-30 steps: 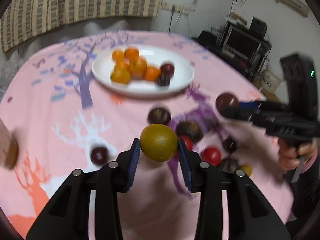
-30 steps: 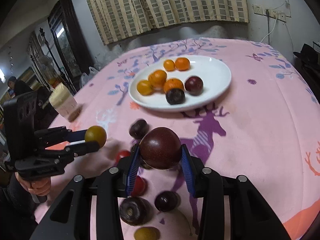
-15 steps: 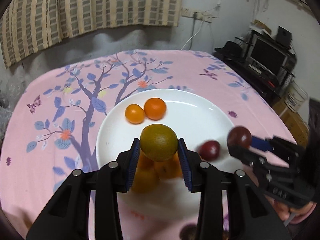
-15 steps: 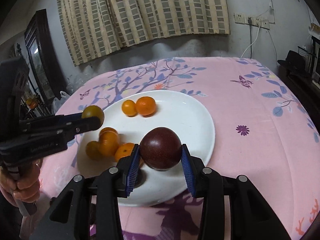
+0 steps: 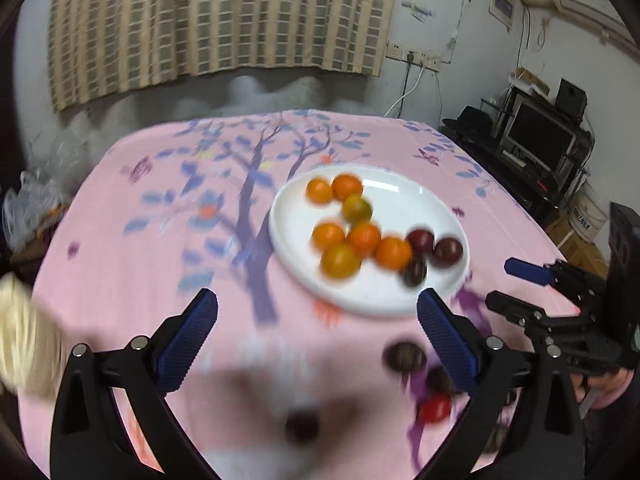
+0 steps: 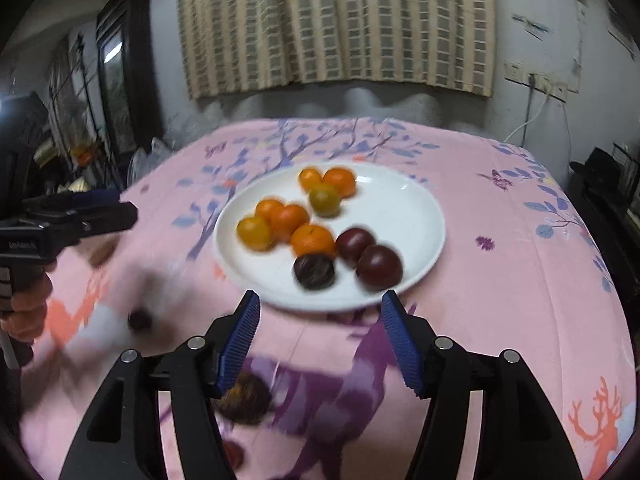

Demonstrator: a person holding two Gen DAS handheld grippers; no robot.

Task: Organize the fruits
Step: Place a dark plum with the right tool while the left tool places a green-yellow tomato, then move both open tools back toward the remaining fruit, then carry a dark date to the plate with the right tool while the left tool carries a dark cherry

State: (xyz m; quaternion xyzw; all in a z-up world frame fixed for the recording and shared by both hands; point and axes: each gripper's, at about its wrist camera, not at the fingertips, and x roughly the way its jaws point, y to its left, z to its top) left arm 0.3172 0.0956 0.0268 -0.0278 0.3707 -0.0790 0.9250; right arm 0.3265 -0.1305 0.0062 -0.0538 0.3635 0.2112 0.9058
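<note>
A white plate [image 5: 404,204] [image 6: 400,208] on the pink cloth holds several orange citrus and dark purple fruits. A green-yellow citrus [image 5: 357,208] [image 6: 325,199] lies among them near the far side. A dark purple fruit [image 6: 379,267] [image 5: 448,251] rests by the plate's near right rim. My left gripper [image 5: 316,300] [image 6: 120,205] hovers short of the plate, its jaws opening wide with nothing between them. My right gripper [image 6: 320,300] [image 5: 502,284] hangs just before the plate's near rim, jaws opening and empty.
Loose fruits lie on the cloth near me: a dark one [image 5: 404,356], a red one [image 5: 435,407], another dark one [image 6: 245,398] and a small one [image 6: 140,320]. A cream jar [image 5: 20,340] stands at the left edge. A TV stand [image 5: 540,140] is beyond the table's right side.
Both grippers let go of their fruit: the green-yellow citrus and the purple fruit now lie on the plate. Both jaws spread apart and both grippers drew back from the plate.
</note>
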